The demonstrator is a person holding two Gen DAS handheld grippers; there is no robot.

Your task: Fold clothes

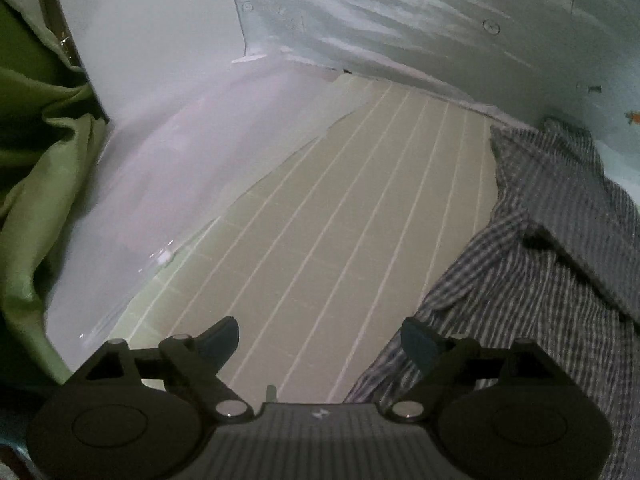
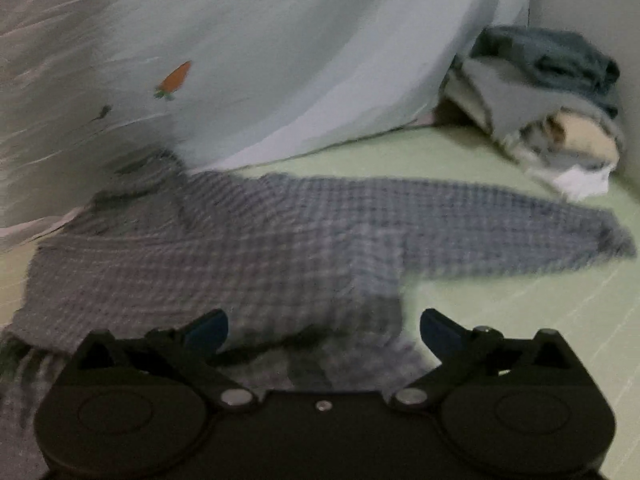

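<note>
Both grippers, left (image 1: 320, 340) and right (image 2: 324, 328), have fingers spread apart, empty, above the checked shirt (image 2: 240, 240) on the bed (image 2: 520, 300).

left gripper (image 1: 320, 344): I see black housing, round discs, silver screws, dark blue fingertips (image 1: 418, 342).
right gripper (image 2: 324, 334): I see the same.

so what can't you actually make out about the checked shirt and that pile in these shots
- Checked shirt, right wrist view: the near hem is hidden behind the open right gripper; motion blur hides buttons and collar.
- Checked shirt, left wrist view: cut off by the right edge.
- Clothes pile, right wrist view: too blurred to count the garments.
</note>
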